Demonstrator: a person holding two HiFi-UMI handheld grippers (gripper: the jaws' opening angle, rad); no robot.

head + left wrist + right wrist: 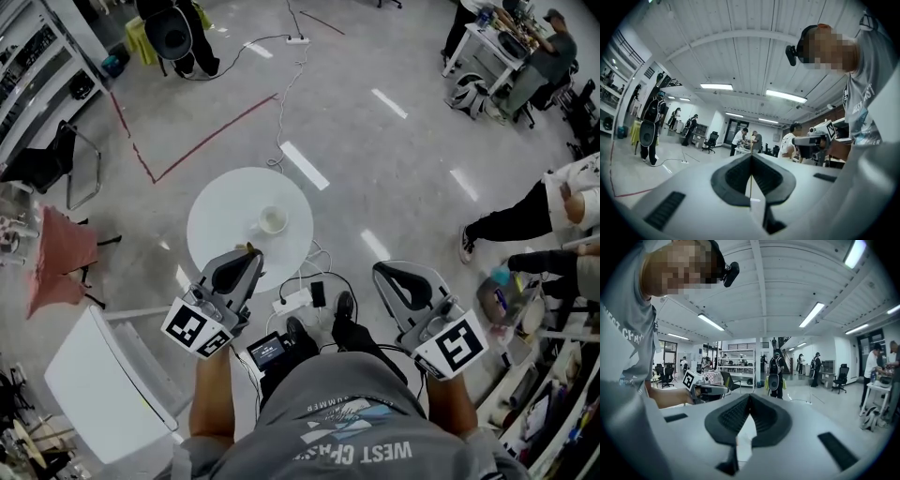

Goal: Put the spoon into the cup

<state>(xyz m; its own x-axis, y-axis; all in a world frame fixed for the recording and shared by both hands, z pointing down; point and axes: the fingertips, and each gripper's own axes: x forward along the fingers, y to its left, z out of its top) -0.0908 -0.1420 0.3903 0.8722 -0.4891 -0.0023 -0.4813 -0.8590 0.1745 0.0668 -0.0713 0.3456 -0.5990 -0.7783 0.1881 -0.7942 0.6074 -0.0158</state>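
A white cup (272,220) stands on the round white table (225,202), right of its middle. My left gripper (247,253) hangs over the table's near edge, just short of the cup. It is shut on a thin yellowish spoon (249,247), whose end pokes out at the tip. In the left gripper view the spoon (751,180) shows edge-on as a fine line pinched between the closed jaws. My right gripper (382,273) is held off the table to the right, above the floor. In the right gripper view its jaws (749,398) meet with nothing between them.
A power strip (292,302), cables and a phone (318,293) lie on the floor by the table's foot. A white board (103,380) stands at lower left and a chair with pink cloth (61,251) at left. People stand at the right (525,216).
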